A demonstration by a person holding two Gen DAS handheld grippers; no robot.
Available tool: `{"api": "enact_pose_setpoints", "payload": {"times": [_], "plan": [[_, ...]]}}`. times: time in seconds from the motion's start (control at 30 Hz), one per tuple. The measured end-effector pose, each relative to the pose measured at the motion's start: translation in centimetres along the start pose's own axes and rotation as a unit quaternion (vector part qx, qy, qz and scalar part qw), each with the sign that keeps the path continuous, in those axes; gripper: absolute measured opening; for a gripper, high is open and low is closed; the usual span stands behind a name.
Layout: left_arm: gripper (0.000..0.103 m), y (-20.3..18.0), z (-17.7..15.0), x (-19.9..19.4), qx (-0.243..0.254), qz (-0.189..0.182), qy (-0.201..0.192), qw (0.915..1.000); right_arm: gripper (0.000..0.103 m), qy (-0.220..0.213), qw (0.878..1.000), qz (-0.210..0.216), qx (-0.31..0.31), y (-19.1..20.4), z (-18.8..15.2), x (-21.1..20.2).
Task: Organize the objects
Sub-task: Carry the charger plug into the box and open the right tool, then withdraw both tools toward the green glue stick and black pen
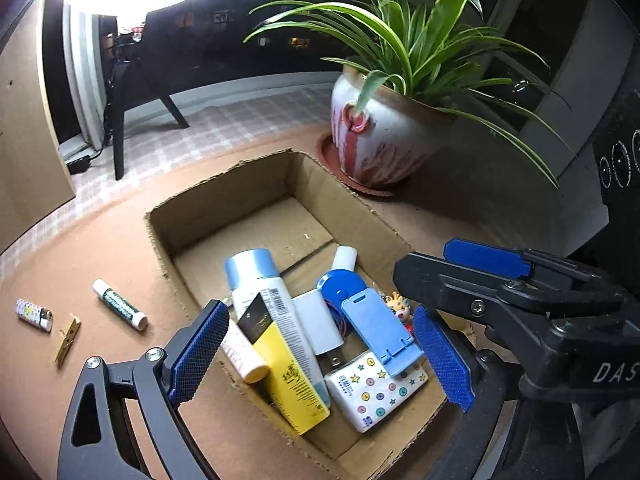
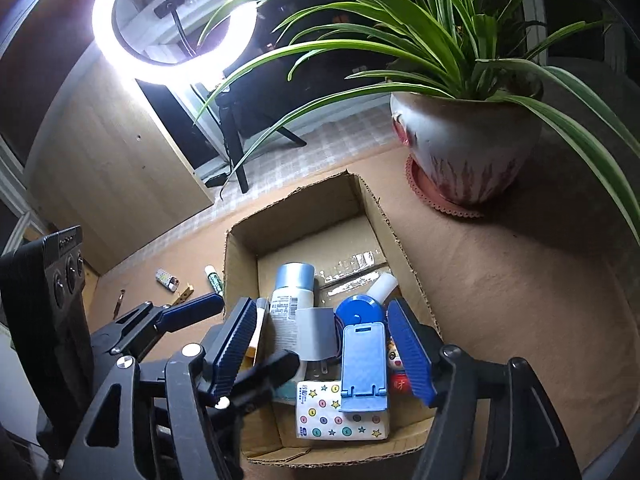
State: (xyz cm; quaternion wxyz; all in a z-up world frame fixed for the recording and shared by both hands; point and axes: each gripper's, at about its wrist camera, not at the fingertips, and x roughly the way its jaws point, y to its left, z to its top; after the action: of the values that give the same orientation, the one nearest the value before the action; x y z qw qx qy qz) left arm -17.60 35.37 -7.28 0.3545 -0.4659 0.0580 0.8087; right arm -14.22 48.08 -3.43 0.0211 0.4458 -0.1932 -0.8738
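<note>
Both grippers hover over the cardboard box [image 1: 224, 184], left gripper [image 1: 320, 344] and right gripper [image 2: 328, 344] fingers spread, empty. Left of the box, a glue stick [image 1: 120, 304] lies flat, cap toward the box's near end.

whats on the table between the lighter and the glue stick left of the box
A wooden clothespin lies between the lighter and the glue stick, apart from both, on the brown table. The left wrist view shows it best.

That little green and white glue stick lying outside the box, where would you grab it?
Take the glue stick across the middle of its green barrel, coming straight down from above. It lies flat on the table, clear of the clothespin and box, so jaws set crosswise to its length should straddle the round body.
</note>
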Motion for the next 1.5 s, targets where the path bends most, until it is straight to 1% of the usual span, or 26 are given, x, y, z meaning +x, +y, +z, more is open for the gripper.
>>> {"api": "enact_pose_setpoints", "payload": {"times": [0.23, 0.43, 0.63, 0.83, 1.0, 1.17, 1.27, 1.37, 1.43, 1.5], "plan": [[0.095, 1.4, -1.1, -1.0, -0.009, 0.009, 0.001, 0.9999, 0.065, 0.003, 1.0, 0.008, 0.007, 0.5, -0.5, 0.3], [0.095, 3.8, -2.5, -2.0, -0.027, 0.028, 0.007, 0.9992, 0.065, 0.007, 1.0, 0.013, -0.001, 1.7, -0.9, 0.9], [0.095, 7.7, -4.2, -3.7, -0.053, 0.051, 0.012, 0.9972, 0.065, 0.023, 0.999, 0.027, -0.019, 3.9, -1.3, 2.0], [0.095, 13.0, -5.8, -6.6, -0.088, 0.084, 0.006, 0.9925, 0.065, 0.038, 0.997, 0.041, -0.045, 6.9, -1.3, 3.3], [0.095, 18.4, -7.6, -9.5, -0.127, 0.119, 0.002, 0.9848, 0.065, 0.054, 0.994, 0.058, -0.069, 10.0, -1.0, 4.6], [0.095, 23.7, -10.0, -12.4, -0.162, 0.153, -0.003, 0.9748, 0.065, 0.075, 0.989, 0.075, -0.101, 13.5, -0.5, 6.7], [0.095, 26.7, -11.4, -13.9, -0.183, 0.175, -0.006, 0.9674, 0.065, 0.093, 0.986, 0.067, -0.117, 15.5, -0.1, 8.7], [0.095, 29.3, -12.7, -15.2, -0.2, 0.19, -0.008, 0.9611, 0.064, 0.11, 0.984, 0.06, -0.128, 17.0, 0.5, 10.8], [0.095, 30.9, -13.3, -15.9, -0.206, 0.201, -0.006, 0.9577, 0.062, 0.119, 0.983, 0.045, -0.134, 17.8, 1.0, 12.5], [0.095, 32.2, -13.8, -16.3, -0.207, 0.213, -0.002, 0.955, 0.051, 0.13, 0.981, 0.028, -0.14, 18.4, 1.4, 14.1]]}}
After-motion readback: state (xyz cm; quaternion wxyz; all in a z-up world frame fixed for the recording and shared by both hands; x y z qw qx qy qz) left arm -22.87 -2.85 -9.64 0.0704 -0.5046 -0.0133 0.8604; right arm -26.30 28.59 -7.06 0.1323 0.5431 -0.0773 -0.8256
